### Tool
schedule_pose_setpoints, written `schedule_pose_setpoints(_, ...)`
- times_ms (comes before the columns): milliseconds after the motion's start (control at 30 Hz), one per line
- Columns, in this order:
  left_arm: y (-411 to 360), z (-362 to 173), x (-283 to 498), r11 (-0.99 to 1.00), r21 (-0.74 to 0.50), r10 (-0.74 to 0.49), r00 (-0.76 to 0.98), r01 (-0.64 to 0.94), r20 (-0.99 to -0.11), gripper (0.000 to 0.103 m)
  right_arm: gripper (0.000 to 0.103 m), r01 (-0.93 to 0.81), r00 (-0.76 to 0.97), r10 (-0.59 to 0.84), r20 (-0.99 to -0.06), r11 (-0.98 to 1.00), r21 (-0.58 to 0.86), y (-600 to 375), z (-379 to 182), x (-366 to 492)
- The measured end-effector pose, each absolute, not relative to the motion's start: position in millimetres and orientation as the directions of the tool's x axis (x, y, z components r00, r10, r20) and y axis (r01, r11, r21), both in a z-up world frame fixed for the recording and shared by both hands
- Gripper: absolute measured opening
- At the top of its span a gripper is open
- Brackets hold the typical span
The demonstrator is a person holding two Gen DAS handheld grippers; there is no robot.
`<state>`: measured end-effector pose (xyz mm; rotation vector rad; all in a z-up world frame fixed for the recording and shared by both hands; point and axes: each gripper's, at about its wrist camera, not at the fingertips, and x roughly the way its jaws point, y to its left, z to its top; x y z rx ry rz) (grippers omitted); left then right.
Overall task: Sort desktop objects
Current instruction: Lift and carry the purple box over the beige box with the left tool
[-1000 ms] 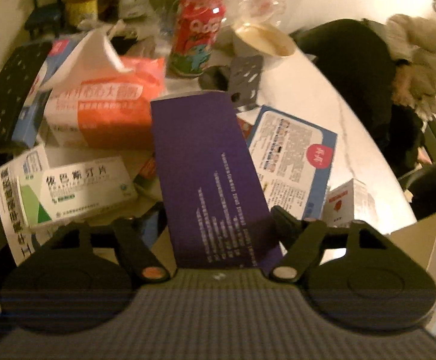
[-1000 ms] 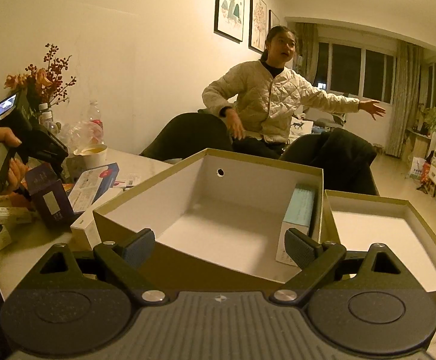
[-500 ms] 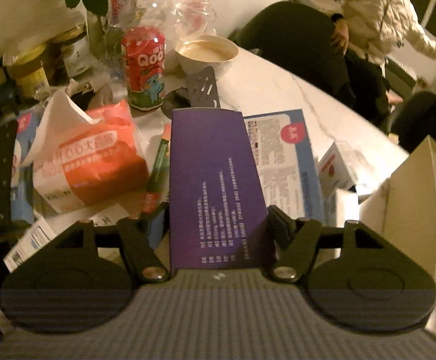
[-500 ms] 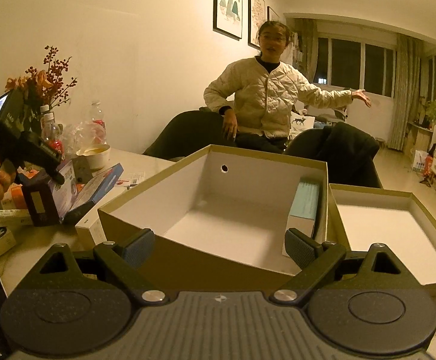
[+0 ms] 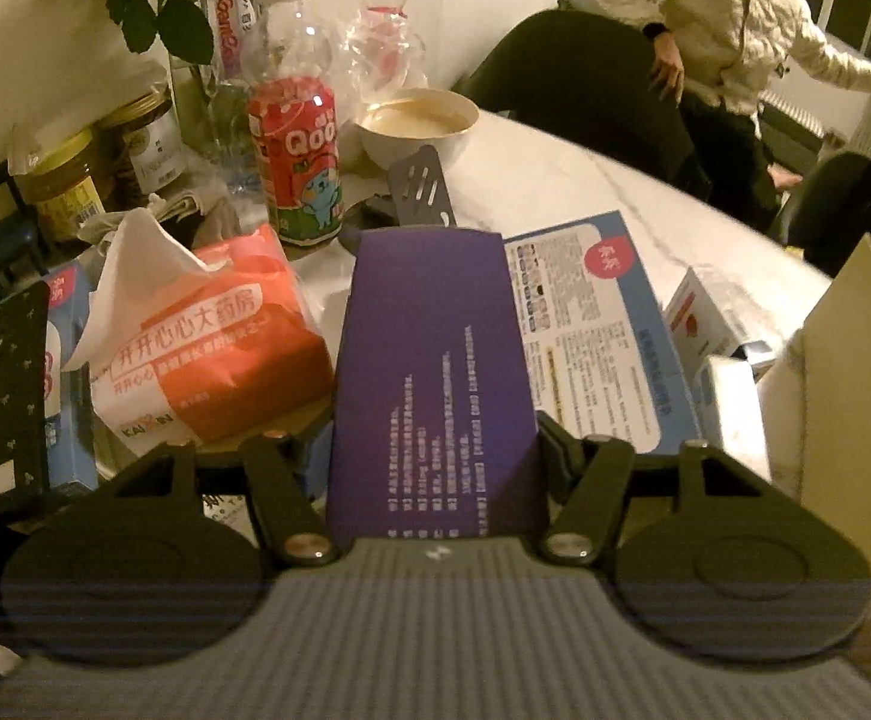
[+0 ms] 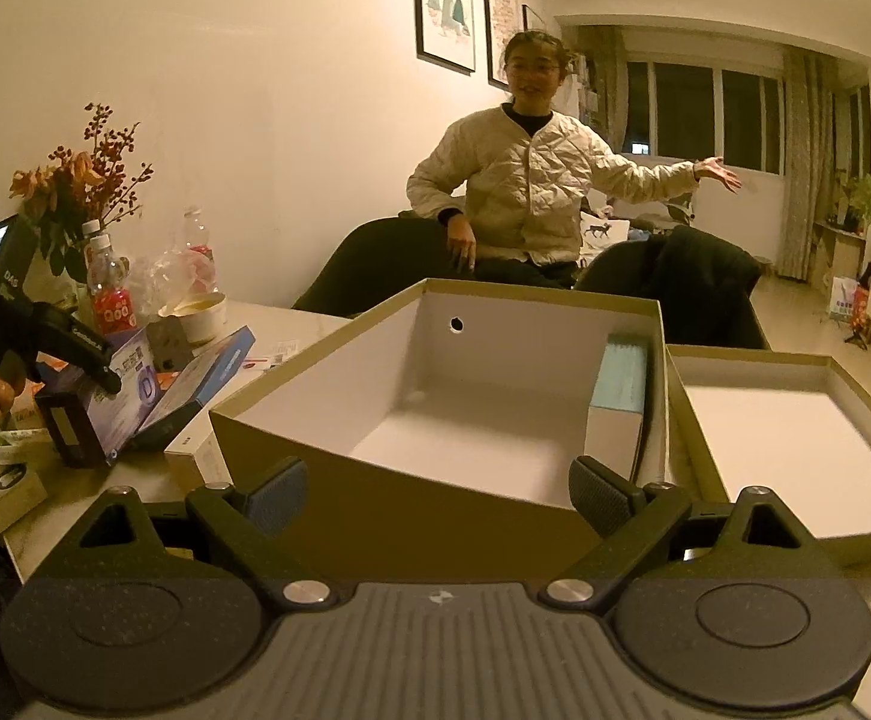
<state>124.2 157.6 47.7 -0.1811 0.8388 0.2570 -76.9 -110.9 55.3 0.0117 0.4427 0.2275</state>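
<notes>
The left gripper (image 5: 435, 450) clamps the purple box (image 5: 432, 372), held above the clutter left of the open cardboard box (image 6: 435, 414), where a teal packet (image 6: 618, 372) already leans. This looks like the carrying step: next, swing it over the near rim and release inside. The right gripper (image 6: 435, 495) gapes wide, empty.

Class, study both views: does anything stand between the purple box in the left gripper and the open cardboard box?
Nothing visible blocks it. The left gripper holds the purple box above the clutter; the cardboard box is open-topped, only its near wall to clear.
</notes>
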Motion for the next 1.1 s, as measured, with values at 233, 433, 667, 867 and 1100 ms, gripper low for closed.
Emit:
schedule_pose_setpoints(233,151.2,65.1,120.1,0.955,-0.102,0.124,0.686,-0.279,-0.717,0.063,0.095,-0.192,0.881,0.217,-0.421,0.976,0.101,-118.0,51.1,-80.5)
schedule_pose_setpoints(433,131.3,86.1,114.6,0.967,-0.120,0.090,0.740,-0.225,-0.667,0.063,0.095,-0.174,0.880,0.212,-0.425,0.976,0.127,-122.1,48.0,-81.8)
schedule_pose_setpoints(667,100.1,104.3,115.1,0.981,-0.143,0.012,0.777,-0.131,-0.629,0.063,0.095,-0.166,0.883,0.206,-0.422,0.977,0.131,-125.0,48.8,-84.0)
schedule_pose_setpoints(867,72.6,113.1,119.3,0.985,-0.160,-0.054,0.789,-0.057,-0.612,0.063,0.095,-0.161,0.884,0.203,-0.422,0.978,0.134,-126.9,48.9,-85.2)
schedule_pose_setpoints(1100,43.2,120.1,124.8,0.983,-0.182,-0.124,0.790,0.016,-0.601,0.063,0.095,-0.151,0.886,0.197,-0.419,0.978,0.141,-131.0,49.8,-85.9)
